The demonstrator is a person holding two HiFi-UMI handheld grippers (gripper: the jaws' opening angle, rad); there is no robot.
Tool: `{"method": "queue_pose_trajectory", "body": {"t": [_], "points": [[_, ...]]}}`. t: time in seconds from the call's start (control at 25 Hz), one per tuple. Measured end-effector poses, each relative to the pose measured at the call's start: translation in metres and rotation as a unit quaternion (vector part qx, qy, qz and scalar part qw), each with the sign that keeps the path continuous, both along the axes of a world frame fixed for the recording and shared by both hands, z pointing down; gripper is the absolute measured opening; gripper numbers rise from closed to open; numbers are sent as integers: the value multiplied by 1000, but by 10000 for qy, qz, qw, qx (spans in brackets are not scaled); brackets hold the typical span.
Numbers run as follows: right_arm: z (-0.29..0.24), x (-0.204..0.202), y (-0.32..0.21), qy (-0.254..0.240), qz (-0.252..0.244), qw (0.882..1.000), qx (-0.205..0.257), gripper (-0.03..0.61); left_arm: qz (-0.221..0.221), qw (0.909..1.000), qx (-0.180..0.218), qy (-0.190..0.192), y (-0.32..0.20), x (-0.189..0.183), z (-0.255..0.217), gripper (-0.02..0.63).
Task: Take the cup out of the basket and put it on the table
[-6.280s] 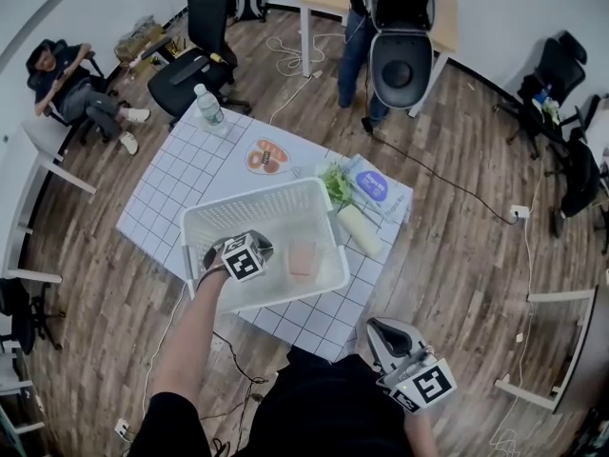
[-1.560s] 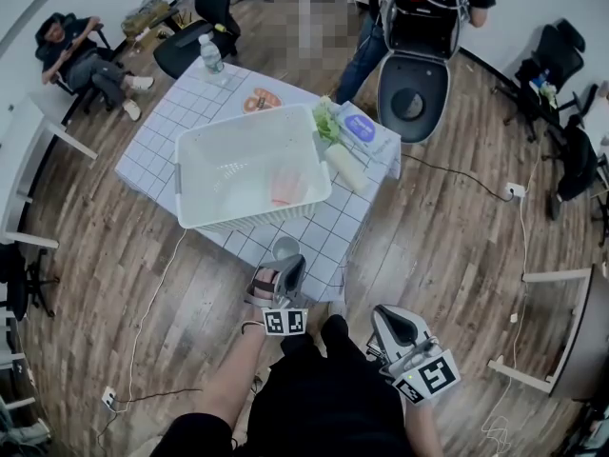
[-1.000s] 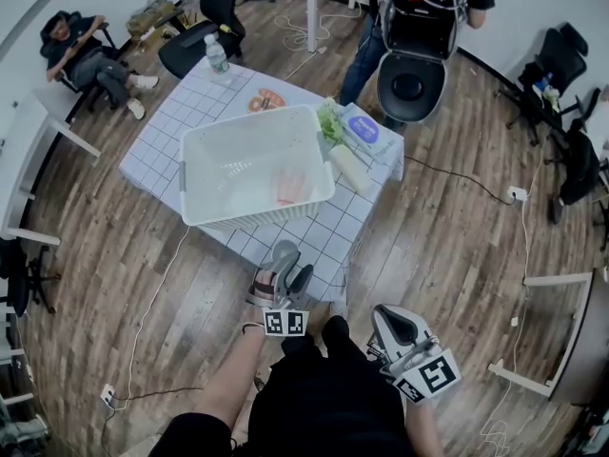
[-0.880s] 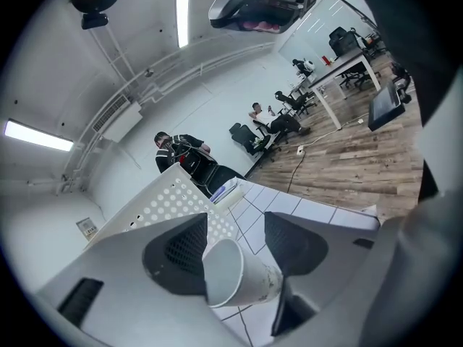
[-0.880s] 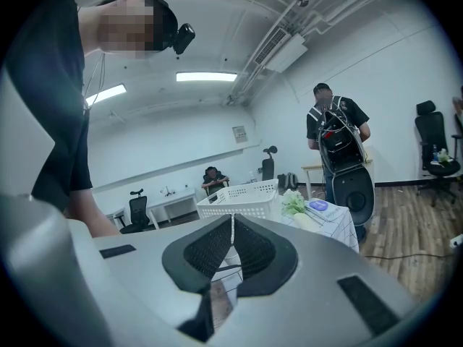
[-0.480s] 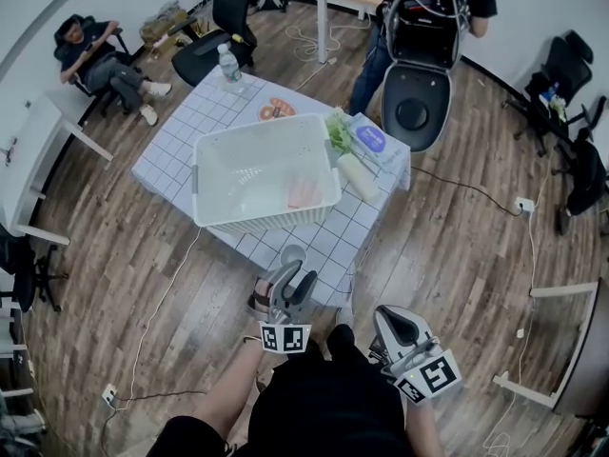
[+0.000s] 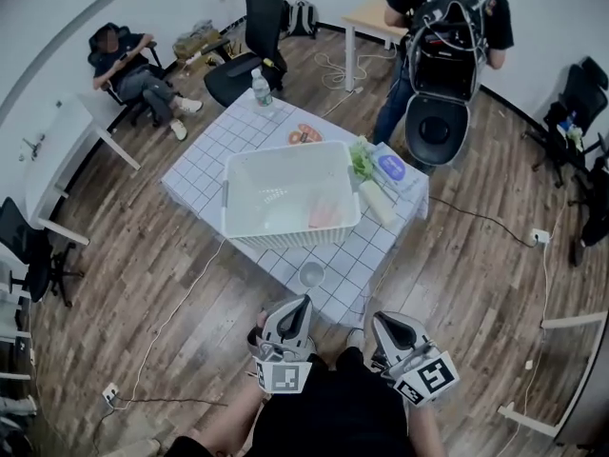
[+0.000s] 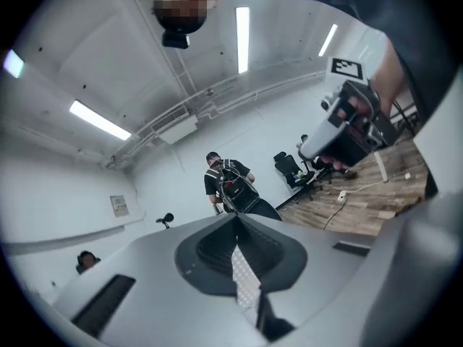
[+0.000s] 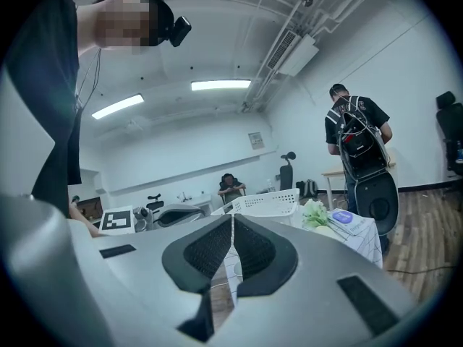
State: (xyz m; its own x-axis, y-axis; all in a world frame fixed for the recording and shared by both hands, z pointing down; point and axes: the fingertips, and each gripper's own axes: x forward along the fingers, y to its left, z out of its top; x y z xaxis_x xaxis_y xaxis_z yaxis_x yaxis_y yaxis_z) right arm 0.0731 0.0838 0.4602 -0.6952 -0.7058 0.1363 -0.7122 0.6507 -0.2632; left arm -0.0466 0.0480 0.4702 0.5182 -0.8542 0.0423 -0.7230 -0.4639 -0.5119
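The pale grey cup [image 7: 311,274] stands upright on the checked tablecloth [image 7: 214,155], just in front of the white basket [image 7: 249,228]. A pink object [image 7: 324,212] still lies inside the basket. My left gripper [image 7: 301,305] is drawn back close to my body, apart from the cup, its jaws closing together on nothing. In the left gripper view the left gripper [image 8: 235,226] points up at the ceiling with the pads meeting. My right gripper [image 7: 383,320] hangs beside it, shut and empty. In the right gripper view the right gripper [image 9: 231,219] faces the basket [image 9: 264,202].
On the table stand a water bottle [image 7: 258,89], a plate of food [image 7: 304,133], leafy greens [image 7: 363,160], a blue packet [image 7: 393,169] and a white roll [image 7: 379,203]. A person with a backpack [image 7: 447,55] stands behind it. Another person sits at the far left [image 7: 133,65], near office chairs [image 7: 252,36].
My left gripper has pulled back from the cup toward my body and its jaws went from open to shut. The cup stays on the table. The right gripper has barely moved.
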Motion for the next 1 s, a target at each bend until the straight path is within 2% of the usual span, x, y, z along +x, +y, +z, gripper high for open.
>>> {"method": "queue_pose_trajectory", "body": {"t": [0.08, 0.2, 0.36, 0.4, 0.48, 0.52, 0.68, 1.0], "points": [[-1, -4, -2, -5, -100, 9999, 25, 26, 18, 9992, -324, 230, 2, -6, 0, 8], [-2, -8, -7, -22, -212, 9998, 54, 26, -34, 9985, -462, 304, 8, -18, -6, 8], [0, -13, -11, 37, -376, 9993, 51, 26, 105, 9943, -675, 822, 16, -22, -19, 8], [1, -15, -11, 54, -414, 9991, 49, 26, 105, 9893, -882, 1154, 17, -22, -18, 8], [3, -17, -11, 74, -476, 9988, 34, 26, 80, 9720, -1450, 1847, 21, -19, -9, 8], [4, -18, -10, 79, -499, 9987, 21, 26, 124, 9668, -1635, 1962, 24, -17, -4, 8], [10, -21, -8, 81, -556, 9984, -58, 26, 223, 9575, -2028, 2039, 29, -14, 12, 8], [12, -19, -1, 117, -543, 9984, -132, 26, 98, 9545, -2099, 2117, 32, -15, 14, 8]]}}
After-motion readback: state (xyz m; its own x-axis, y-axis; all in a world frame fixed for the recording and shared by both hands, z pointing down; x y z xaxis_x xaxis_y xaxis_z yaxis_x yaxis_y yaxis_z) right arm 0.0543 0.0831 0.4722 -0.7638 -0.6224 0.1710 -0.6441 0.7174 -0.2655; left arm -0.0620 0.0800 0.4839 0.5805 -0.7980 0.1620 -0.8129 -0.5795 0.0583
